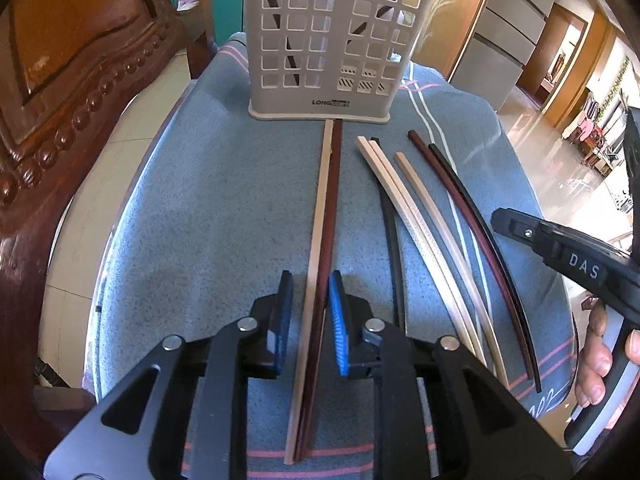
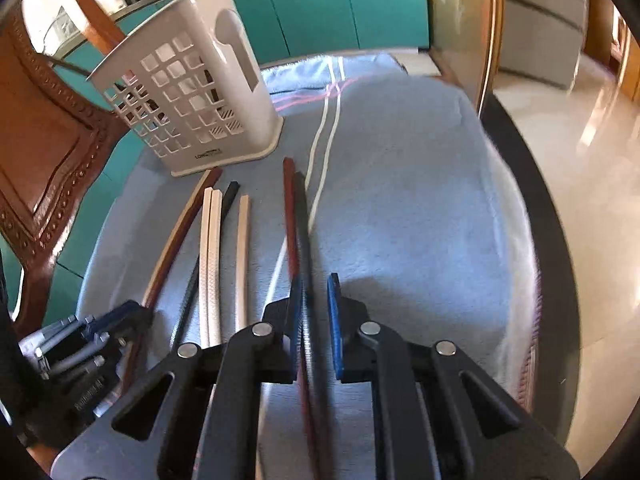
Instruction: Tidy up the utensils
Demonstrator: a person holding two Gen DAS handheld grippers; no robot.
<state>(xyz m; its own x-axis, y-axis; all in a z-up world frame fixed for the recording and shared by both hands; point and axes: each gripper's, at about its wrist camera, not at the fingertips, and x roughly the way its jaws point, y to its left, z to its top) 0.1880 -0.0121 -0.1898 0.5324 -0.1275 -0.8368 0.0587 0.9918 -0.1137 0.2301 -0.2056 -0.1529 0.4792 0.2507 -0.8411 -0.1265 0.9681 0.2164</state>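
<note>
The left tongs (image 1: pixel 308 312) stand open around a pale and dark-red chopstick pair (image 1: pixel 320 248) lying on the towel-covered tabletop (image 1: pixel 200 200), its tips touching the white holder (image 1: pixel 324 40). The right tongs (image 2: pixel 314 320) stand open around a red-and-black pair (image 2: pixel 298 232) nearer the right edge.

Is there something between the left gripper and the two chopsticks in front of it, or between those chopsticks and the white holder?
Nothing visible. The left gripper has its jaws open on either side of the beige and dark red pair, which lies on the blue cloth. Its far ends point at the base of the holder, with only bare cloth around them.
</note>
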